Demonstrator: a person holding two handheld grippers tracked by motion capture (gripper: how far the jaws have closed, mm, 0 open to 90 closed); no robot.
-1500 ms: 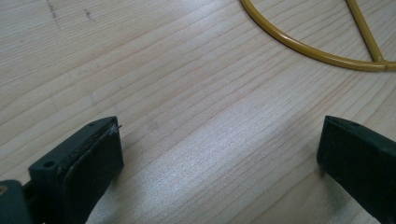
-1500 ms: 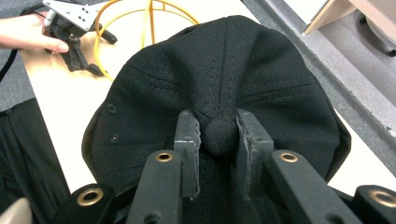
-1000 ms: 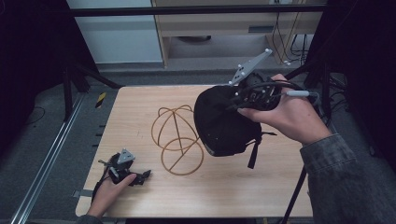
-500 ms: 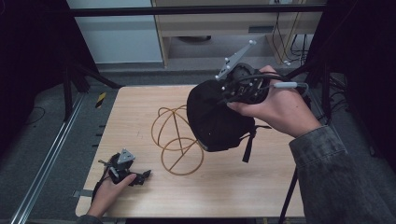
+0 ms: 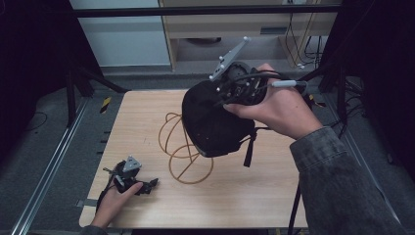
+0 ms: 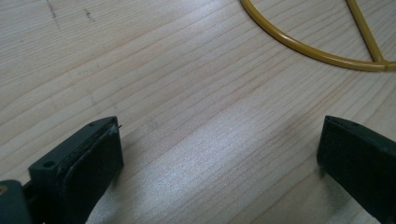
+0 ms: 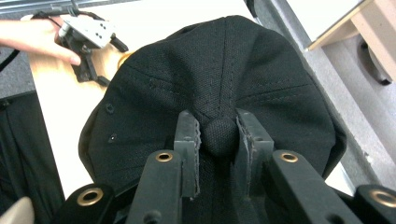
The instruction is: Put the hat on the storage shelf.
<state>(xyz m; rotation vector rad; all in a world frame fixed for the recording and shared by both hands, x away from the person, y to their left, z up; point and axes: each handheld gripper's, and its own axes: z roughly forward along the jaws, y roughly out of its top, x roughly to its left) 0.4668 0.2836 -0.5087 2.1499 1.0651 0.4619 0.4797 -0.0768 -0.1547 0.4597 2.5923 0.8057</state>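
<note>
A black cap (image 5: pixel 213 122) hangs in the air above the wooden table (image 5: pixel 254 186), its strap dangling at the right. My right gripper (image 5: pixel 230 95) is shut on the cap's top button (image 7: pixel 219 135), both pads pressing its sides. A yellow wire stand (image 5: pixel 183 149) with a round base ring stands on the table just left of and partly behind the cap; its ring (image 6: pixel 308 46) also crosses the top of the left gripper view. My left gripper (image 5: pixel 147 185) rests on the table at the near left, jaws wide open with bare wood between them.
The table's edges drop to a grey floor on every side. A metal rail (image 5: pixel 49 166) runs along the left. A wooden cabinet (image 5: pixel 244 24) and dangling cables (image 5: pixel 298 39) stand behind the table.
My right gripper has carried the cap up and leftward, so it now overlaps the wire stand. The left gripper has stayed in place.
</note>
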